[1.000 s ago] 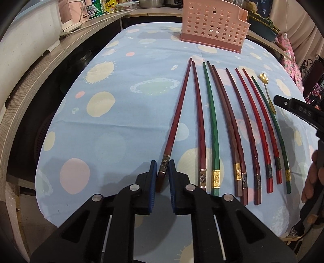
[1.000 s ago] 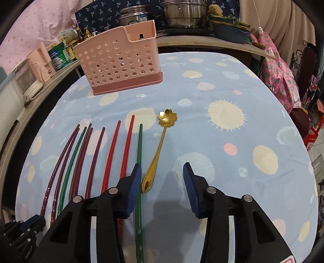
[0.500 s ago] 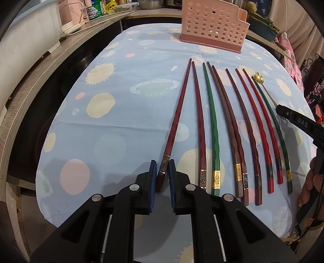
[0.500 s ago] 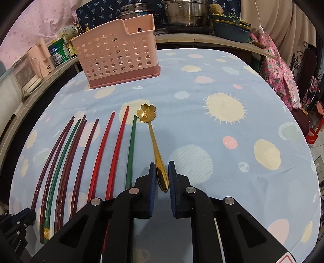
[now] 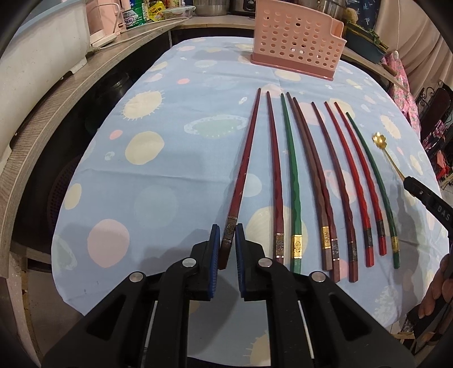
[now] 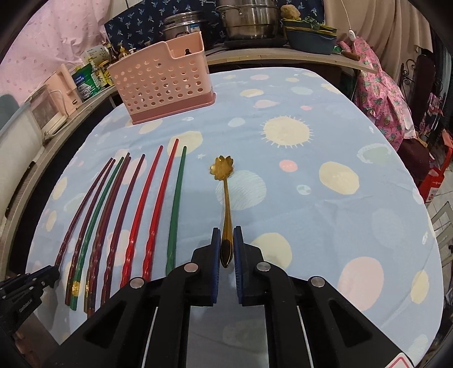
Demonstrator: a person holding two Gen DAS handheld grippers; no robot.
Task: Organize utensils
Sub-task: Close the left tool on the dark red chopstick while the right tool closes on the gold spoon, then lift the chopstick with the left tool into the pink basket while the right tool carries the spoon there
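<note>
Both tongs are pinching something. My left gripper (image 5: 227, 243) has its blue-padded fingers (image 5: 214, 246) pressed onto the banded near end of a dark red wooden chopstick (image 5: 245, 164), the leftmost of the row; whether that end is lifted off the cloth or resting on it I cannot tell. My right gripper (image 6: 226, 249) is pressed together on the handle of a gold metal spoon with a flower-shaped bowl (image 6: 222, 167). The spoon points away from me toward the far side, and its handle tip sits between the pads (image 6: 215, 249); whether the bowl touches the cloth is unclear.

Eight more long chopsticks (image 5: 328, 181) lie side by side on the pale blue tablecloth printed with suns and planets (image 5: 158, 181), dark red, green, brown and bright red, thick ends nearest me. Two brown ones lie touching each other. In the right wrist view the near ends of several are hidden behind my gripper body, and the left tongs show only as a dark shape at the lower left edge.

A pink perforated plastic utensil holder (image 6: 162, 87) stands upright at the far side of the table, well apart from the row; its inside is mostly hidden by the walls. From the left wrist view the right tongs are cut off at the right edge, with part of the hand (image 5: 437, 286) just visible. Steel pots (image 6: 249, 19) and jars on the far counter are blurred.
</note>
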